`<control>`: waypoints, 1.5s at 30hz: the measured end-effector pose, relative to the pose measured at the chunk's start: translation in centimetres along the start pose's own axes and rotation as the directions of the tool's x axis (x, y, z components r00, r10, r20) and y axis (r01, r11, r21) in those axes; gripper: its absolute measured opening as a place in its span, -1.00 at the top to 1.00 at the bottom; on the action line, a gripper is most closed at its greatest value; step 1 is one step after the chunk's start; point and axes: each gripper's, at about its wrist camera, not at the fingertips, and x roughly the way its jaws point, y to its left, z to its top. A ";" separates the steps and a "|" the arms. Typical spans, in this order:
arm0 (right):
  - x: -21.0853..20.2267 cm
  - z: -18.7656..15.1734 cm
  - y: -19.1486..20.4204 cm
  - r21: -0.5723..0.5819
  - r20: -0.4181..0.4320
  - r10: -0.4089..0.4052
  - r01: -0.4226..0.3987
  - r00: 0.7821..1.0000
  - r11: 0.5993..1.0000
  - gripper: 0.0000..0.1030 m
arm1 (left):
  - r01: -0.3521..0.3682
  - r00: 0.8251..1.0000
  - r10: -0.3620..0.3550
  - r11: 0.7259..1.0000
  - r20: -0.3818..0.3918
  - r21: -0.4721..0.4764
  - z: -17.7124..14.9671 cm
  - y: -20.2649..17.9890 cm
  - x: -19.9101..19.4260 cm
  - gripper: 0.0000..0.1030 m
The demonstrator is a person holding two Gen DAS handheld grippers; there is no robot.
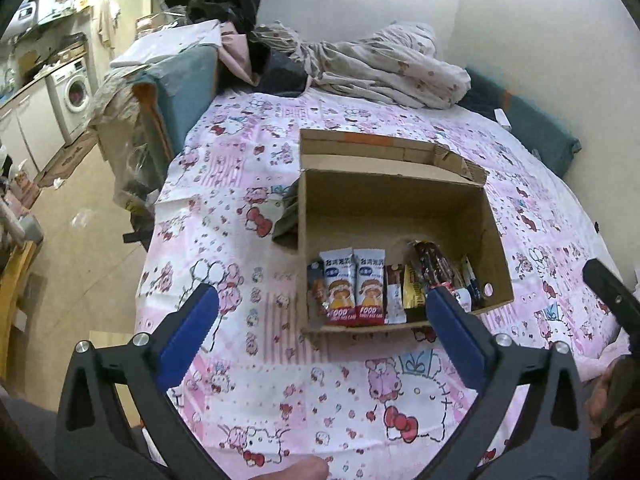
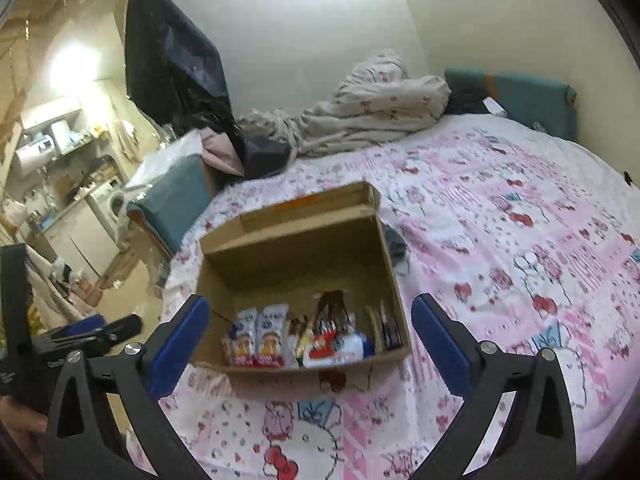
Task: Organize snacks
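Bedsheet [image 1: 248,184] carries box [image 1: 496,240]; we see snacks [image 1: 352,296] dead ahead of both splayed, empty grippers, left gripper [image 1: 320,312] nearer than right gripper [image 2: 310,316]

My left gripper [image 1: 320,300] hung wide open and empty over the pink bedsheet [image 1: 248,360]. Cardboard box [image 1: 400,204] sat just ahead with snack packets [image 1: 352,296] lined upright along its near wall; right fingertip [image 1: 440,300] overlapped them.

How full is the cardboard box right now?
Partly filled. The cardboard box is open on top, with snack packets standing in one row along its near wall; the rest of its floor is bare.
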 end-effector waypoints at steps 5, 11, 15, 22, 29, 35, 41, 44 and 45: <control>0.1 -1.6 0.6 -0.009 -0.039 -0.029 0.029 0.999 1.000 -1.00 | -0.031 0.999 0.032 0.999 -0.007 0.021 -1.9 0.4 -0.5 -0.99; 1.2 -2.3 1.7 -0.056 -0.049 -0.038 0.035 0.998 0.998 -1.00 | -0.021 1.000 0.020 1.000 0.021 0.012 -2.0 0.2 -0.4 -0.99; 1.9 -2.5 2.2 -0.077 -0.055 -0.054 0.050 0.997 0.996 -1.00 | -0.005 1.000 0.005 1.000 0.013 0.020 -2.2 -0.2 -0.2 -0.99; 2.8 -2.7 2.2 -0.089 -0.071 -0.075 0.068 0.995 0.994 -1.00 | 0.007 1.000 -0.007 1.000 0.006 0.007 -2.2 -0.1 -0.1 -0.99; 2.9 -2.8 2.3 -0.093 -0.076 -0.075 0.068 0.994 0.993 -1.00 | 0.006 1.000 -0.006 1.000 0.011 0.004 -2.2 0.0 -0.2 -0.99; 3.0 -2.8 2.3 -0.089 -0.078 -0.075 0.068 0.994 0.994 -1.00 | 0.004 1.000 -0.004 1.000 0.011 0.003 -2.2 0.0 -0.2 -0.99; 3.2 -2.9 2.2 -0.083 -0.086 -0.075 0.068 0.993 0.994 -1.00 | 0.001 1.000 -0.001 1.000 0.006 0.001 -2.1 0.0 -0.1 -0.99; 3.2 -2.9 2.2 -0.082 -0.088 -0.073 0.066 0.993 0.994 -1.00 | -0.001 1.000 0.001 1.000 0.007 0.003 -2.0 0.0 0.0 -0.99; 3.2 -2.9 2.2 -0.082 -0.089 -0.073 0.065 0.993 0.994 -1.00 | -0.001 1.000 0.001 1.000 0.006 0.002 -2.1 0.0 -0.1 -0.99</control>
